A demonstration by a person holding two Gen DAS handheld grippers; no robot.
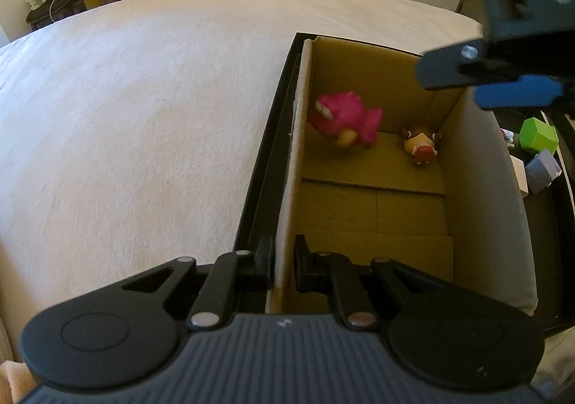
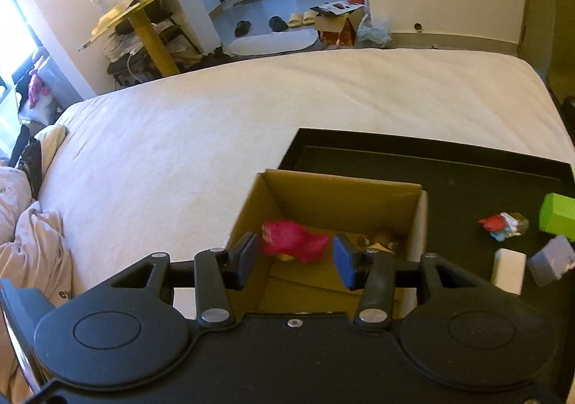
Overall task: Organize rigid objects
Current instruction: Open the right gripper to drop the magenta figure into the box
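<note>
**Box wall clamped, pink toy inside the box**

While the left gripper [image 1: 282, 265] is clamped on the near left wall of the cardboard box [image 1: 373, 210], the right gripper [image 2: 294, 262] is held above the box with its jaws apart and nothing pressed between them. A fluffy pink toy [image 1: 345, 118], blurred in both views, is seen inside the box near the left wall; whether it rests on the floor cannot be told. A small brown-and-red figurine [image 1: 420, 145] is found on the box floor by the far right corner. The box is set on a black tray [image 2: 467, 181], which lies on a white bed [image 2: 251, 109]. On the tray, right of the box, a green block [image 2: 559, 213], a red-and-blue figure [image 2: 503, 224], a white block [image 2: 508, 271] and a grey-purple block [image 2: 551, 260] are seen.
</note>
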